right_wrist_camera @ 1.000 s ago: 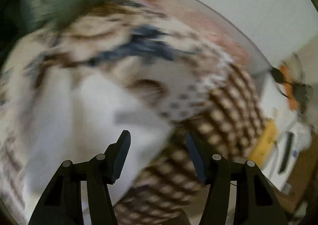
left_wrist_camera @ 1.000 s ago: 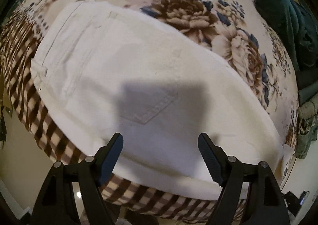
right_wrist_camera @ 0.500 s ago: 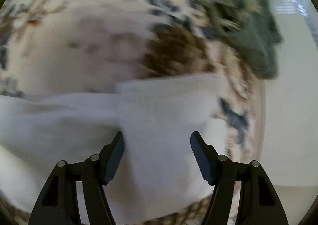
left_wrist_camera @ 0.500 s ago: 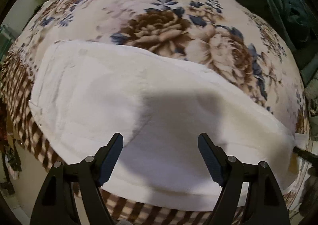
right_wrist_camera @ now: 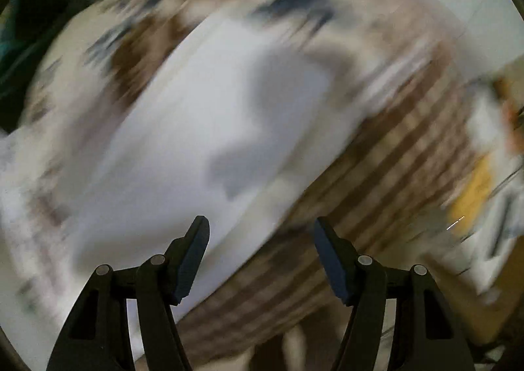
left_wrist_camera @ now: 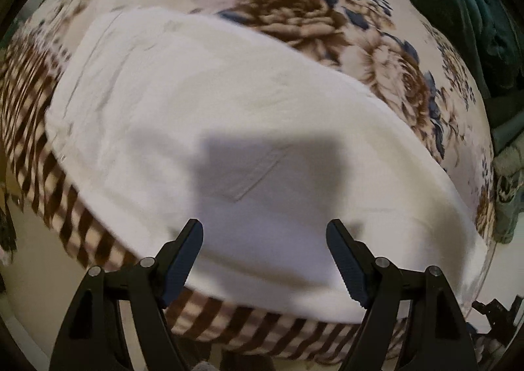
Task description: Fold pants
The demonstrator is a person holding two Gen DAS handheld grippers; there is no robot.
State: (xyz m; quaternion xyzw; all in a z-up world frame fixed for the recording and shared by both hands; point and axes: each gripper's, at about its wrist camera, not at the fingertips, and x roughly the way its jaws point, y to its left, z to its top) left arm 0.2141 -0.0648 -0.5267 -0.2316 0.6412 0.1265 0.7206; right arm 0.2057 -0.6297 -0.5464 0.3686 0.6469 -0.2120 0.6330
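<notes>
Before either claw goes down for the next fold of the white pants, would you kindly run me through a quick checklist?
1. Left claw open, nothing between its fingers: ok.
2. Right claw open, nothing held: ok.
3. White pants lying flat on the floral blanket: ok in the left wrist view.
4. Pants' near edge within the bed's edge: not ok, it overhangs the striped border.
5. Dark green clothing clear of the pants: ok.
6. Right wrist view sharp enough to pick a grasp point: not ok, heavily blurred.
</notes>
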